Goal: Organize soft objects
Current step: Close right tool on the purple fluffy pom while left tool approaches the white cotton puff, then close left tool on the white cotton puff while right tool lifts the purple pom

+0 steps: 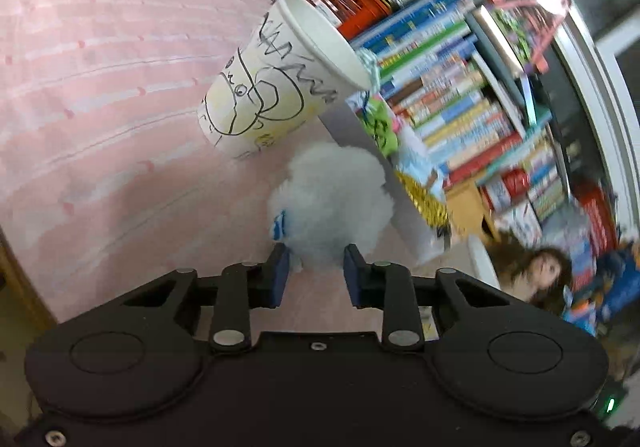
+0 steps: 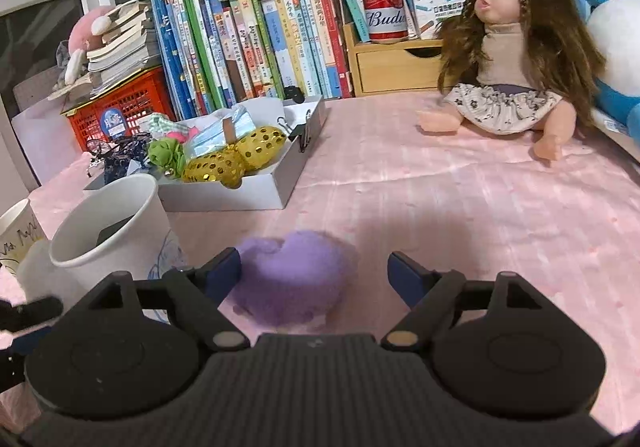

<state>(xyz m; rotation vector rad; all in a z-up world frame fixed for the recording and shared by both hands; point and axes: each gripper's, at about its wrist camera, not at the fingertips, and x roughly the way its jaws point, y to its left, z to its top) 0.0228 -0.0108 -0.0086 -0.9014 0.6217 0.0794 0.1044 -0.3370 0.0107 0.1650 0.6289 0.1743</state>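
Observation:
A white fluffy ball (image 1: 332,199) lies on the pink cloth (image 1: 100,107) just below a paper cup with black marker drawings (image 1: 260,95). My left gripper (image 1: 316,275) is shut on the ball's near end, its blue pads pressing into the fluff from both sides. In the right wrist view a purple fluffy ball (image 2: 296,279) lies on the cloth between the fingers of my right gripper (image 2: 314,271), which is open; the right pad stands clear of it. A white paper cup (image 2: 112,223) stands upright just left of the purple ball.
A white box (image 2: 276,183) holding yellow sequinned items, masks and binder clips sits behind the cup. A doll (image 2: 512,59) sits at the back right. Rows of books (image 2: 248,39), a red crate (image 2: 128,103), a beer can (image 2: 384,7) and a wooden drawer line the back.

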